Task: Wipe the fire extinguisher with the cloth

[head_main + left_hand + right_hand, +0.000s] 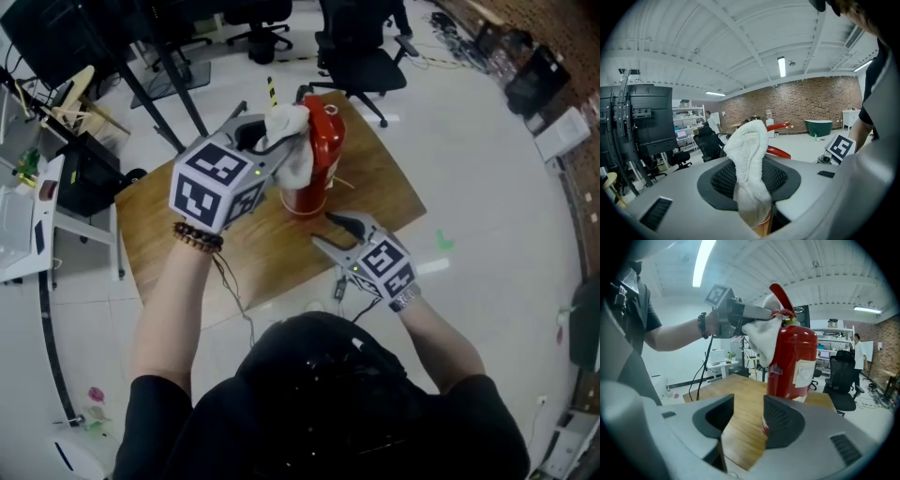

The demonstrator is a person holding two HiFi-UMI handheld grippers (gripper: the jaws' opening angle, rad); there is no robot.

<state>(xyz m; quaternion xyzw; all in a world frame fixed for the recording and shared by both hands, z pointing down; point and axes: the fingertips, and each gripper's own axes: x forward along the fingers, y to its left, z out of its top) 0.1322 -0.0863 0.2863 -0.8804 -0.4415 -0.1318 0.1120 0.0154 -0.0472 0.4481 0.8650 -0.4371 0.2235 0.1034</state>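
Wooden table (178, 253) on a pale workshop floor, bearing one red fire extinguisher (319, 173), upright near the far edge. Left forearm raised and stretched forward, beaded bracelet (197, 236) at the wrist, left gripper (265, 141) clamped on one white cloth (295, 150) and pressing it against the extinguisher's top, beside the valve and lever. Right forearm held lower, right gripper (323, 230) aimed at the cylinder's base, just short of it, jaws parted with only bare tabletop between them; two grippers in all.
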